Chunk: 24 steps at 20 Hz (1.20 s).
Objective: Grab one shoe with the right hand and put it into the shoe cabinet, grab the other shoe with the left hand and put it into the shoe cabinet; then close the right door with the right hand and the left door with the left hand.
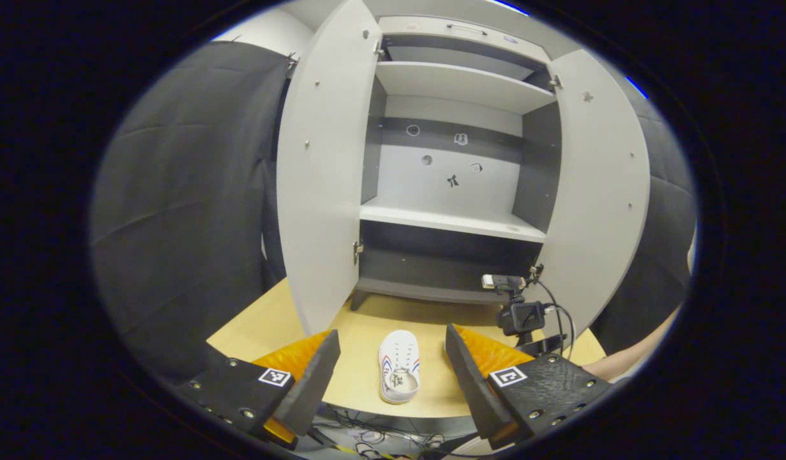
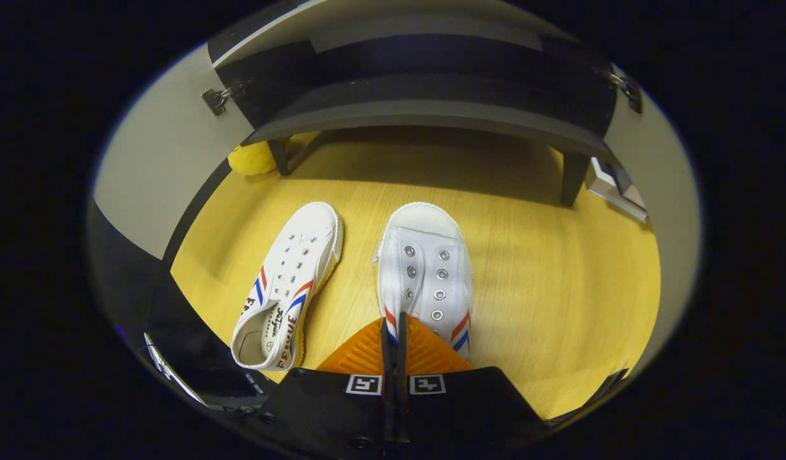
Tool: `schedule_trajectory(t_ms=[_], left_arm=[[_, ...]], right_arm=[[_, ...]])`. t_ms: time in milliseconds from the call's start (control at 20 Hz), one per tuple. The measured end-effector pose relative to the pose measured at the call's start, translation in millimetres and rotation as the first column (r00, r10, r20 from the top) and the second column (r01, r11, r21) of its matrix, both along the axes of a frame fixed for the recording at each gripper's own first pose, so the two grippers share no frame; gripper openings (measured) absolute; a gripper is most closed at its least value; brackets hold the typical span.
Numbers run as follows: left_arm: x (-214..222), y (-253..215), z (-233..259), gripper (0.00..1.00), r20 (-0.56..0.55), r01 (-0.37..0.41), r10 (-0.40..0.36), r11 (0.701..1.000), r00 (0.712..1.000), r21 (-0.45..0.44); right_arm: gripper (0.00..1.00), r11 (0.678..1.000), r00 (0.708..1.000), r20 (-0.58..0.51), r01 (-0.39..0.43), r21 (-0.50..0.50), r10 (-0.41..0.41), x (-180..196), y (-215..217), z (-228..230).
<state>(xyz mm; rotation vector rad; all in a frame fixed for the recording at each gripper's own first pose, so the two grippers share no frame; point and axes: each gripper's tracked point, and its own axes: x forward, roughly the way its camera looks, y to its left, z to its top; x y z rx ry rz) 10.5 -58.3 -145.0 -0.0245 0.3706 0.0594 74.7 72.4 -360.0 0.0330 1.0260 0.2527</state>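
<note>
Two white canvas shoes with red and blue stripes (image 2: 287, 281) (image 2: 424, 275) on my yellow wooden worktop (image 2: 559, 287), lengthwise, toes toward the open grey shoe cabinet (image 1: 456, 160), my right tongs (image 2: 393, 338) pinched together at one heel, left tongs (image 1: 393, 370) spread wide.
</note>
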Motion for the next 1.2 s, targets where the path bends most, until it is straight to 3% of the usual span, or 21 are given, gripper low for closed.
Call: schedule_trajectory(t_ms=[350,600,850,1200], left_arm=[[-3.5,29.6,-8.2,0.94,0.04,0.111,-0.111,0.994,0.993,0.011],[-5.0,30.8,-15.7,0.98,0.049,0.208,-0.207,0.978,0.977,-0.015],[-2.3,27.4,-19.2,0.98,0.054,0.304,-0.304,0.953,0.951,0.014],[0.8,24.8,-6.6,0.96,0.086,0.313,-0.315,0.949,0.945,0.036]], right_arm=[[0.02,0.989,0.983,0.105,0.147,0.035,-0.15,-29.3,-19.6,52.9],[0.01,0.975,0.934,0.283,0.19,0.118,-0.217,-22.1,-11.4,136.1],[0.01,0.961,0.847,0.462,0.185,0.206,-0.263,-0.3,0.7,231.1],[0.01,0.955,0.727,0.625,0.155,0.254,-0.285,71.6,-1.5,332.6]])
